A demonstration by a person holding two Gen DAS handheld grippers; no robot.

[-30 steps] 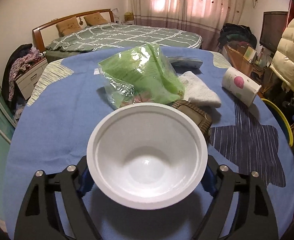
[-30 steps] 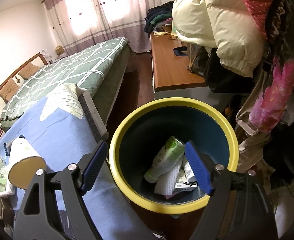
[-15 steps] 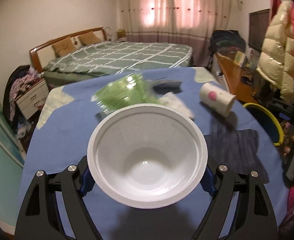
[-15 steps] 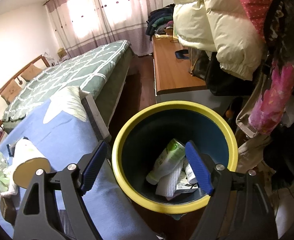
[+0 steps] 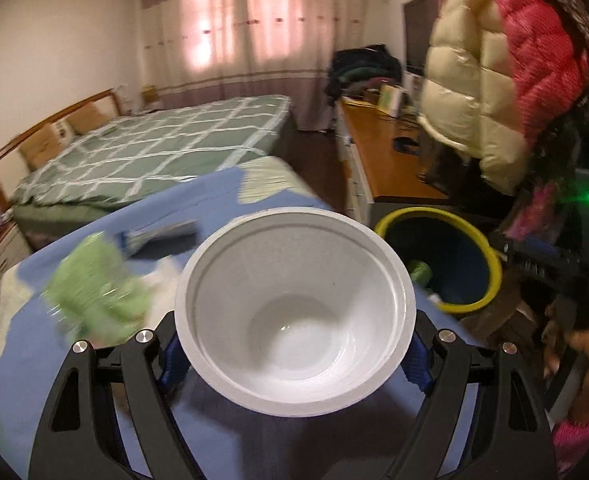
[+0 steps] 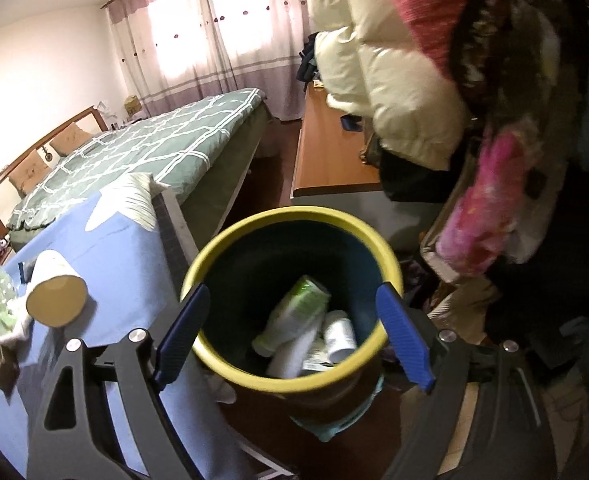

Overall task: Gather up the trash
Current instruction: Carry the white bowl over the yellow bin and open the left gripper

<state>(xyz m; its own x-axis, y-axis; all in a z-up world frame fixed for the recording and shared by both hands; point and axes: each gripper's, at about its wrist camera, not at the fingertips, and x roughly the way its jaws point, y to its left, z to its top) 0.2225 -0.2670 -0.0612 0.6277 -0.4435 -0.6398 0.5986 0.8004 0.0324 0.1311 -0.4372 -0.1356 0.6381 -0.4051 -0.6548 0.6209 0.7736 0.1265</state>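
White unlabelled bowl (image 5: 294, 312) in left gripper (image 5: 294, 356)

Left tongs (image 5: 294, 360) gripping — right tongs (image 6: 292, 336) spread.

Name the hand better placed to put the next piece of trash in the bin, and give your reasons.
Left. The left gripper already holds the white bowl, with the yellow-rimmed bin just beyond it. The right gripper hangs open and empty over the bin.

A wide bed under a green, white-checked quilt (image 6: 142, 152) stands before pink-striped curtains (image 5: 250, 40) — a long wooden cabinet (image 6: 330, 152) beside it, cream and red puffer jackets (image 5: 494, 80) hanging above.
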